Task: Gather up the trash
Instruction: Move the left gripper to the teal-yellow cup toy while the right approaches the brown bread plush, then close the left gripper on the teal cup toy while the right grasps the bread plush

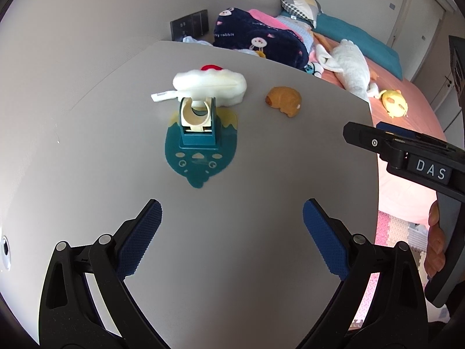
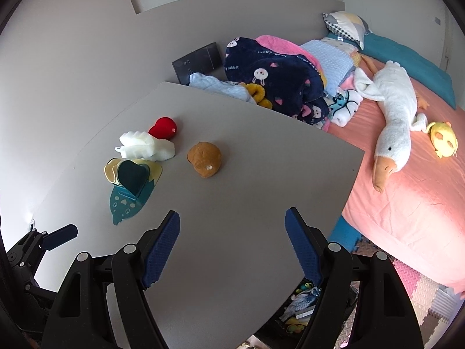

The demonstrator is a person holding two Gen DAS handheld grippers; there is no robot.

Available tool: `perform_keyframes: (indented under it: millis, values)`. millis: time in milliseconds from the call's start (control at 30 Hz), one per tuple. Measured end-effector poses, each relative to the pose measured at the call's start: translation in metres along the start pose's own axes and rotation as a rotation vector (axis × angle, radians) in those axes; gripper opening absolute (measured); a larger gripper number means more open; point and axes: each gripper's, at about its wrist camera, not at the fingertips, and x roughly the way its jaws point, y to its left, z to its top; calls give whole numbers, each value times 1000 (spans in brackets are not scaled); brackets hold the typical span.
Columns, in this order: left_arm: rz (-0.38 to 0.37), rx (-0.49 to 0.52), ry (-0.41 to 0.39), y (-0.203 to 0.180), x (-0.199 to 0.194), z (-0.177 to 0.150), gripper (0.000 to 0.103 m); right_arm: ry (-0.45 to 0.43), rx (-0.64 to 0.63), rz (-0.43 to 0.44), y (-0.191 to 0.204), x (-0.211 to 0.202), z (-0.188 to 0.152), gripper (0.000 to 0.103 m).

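We hold both grippers over the grey table (image 1: 261,174), the left gripper (image 1: 232,234) and right gripper (image 2: 232,247) with jaws wide apart and empty. Nothing is plainly trash, perhaps the brown lump (image 2: 205,159) right of the teal stand (image 2: 132,180); a white plush (image 2: 148,147) lies just behind the stand.

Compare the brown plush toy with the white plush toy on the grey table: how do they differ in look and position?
The brown plush toy is rounded and compact; the white plush toy is longer, with a ridged surface and a label tag. The brown one lies alone on the bare table; the white one lies beside the teal stand and next to a red plush. Both are soft toys resting untouched.
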Motion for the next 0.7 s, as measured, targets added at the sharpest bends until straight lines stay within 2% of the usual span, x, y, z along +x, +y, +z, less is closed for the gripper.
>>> perform_keyframes:
  millis: [133,333,600,700]
  values:
    - [12,-10,-4,11,12,12,83,12,-6,5,5,18,9,75]
    - [17,-30,-17,24,26,28,74,27,-22,6,14,44,21,75]
    - [24,-48,-20,32,43,41,73,35,-53,-9,24,65,36,73]
    - [34,-65,-16,36,49,45,67,38,-68,-23,27,73,41,70]
